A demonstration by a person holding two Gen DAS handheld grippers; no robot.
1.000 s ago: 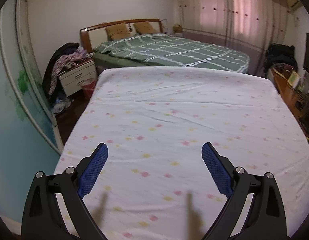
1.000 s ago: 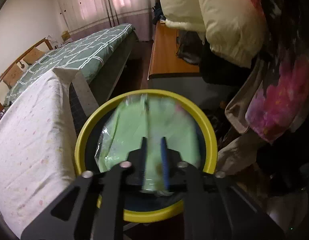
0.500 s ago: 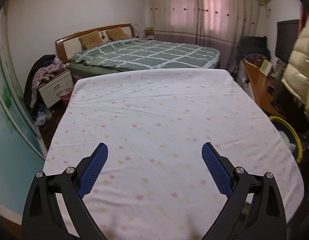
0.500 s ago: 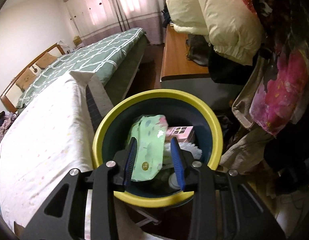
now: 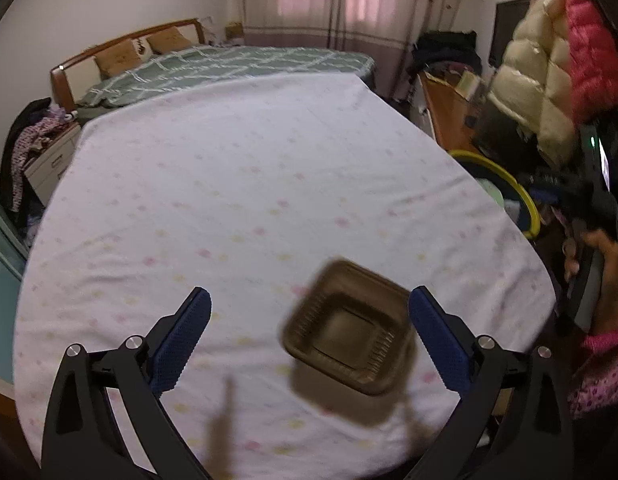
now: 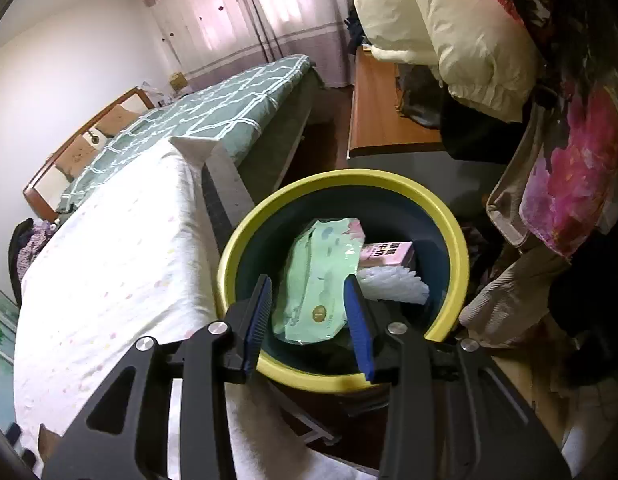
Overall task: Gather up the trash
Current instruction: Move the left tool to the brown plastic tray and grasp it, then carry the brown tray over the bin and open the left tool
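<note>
Left view only: brown tray [image 5: 349,328] lies on the bed [image 5: 229,184], near right, close to the bed edge.
Left hand-held gripper [image 5: 309,336]: jaws wide, just been opening, nothing gripped; tray nearer the right finger.
Bed surface: left and far areas bare.
Right view only: green pack [image 6: 321,276] lies inside the yellow-rimmed bin [image 6: 449,224].
Right hand-held gripper [image 6: 309,312]: jaws partly apart, just been opening, above the bin, holding nothing.

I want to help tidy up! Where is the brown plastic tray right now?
In the left wrist view, the brown tray lies on the dotted white bedsheet, near its front edge, just inside the right finger of the open left tongs.
</note>
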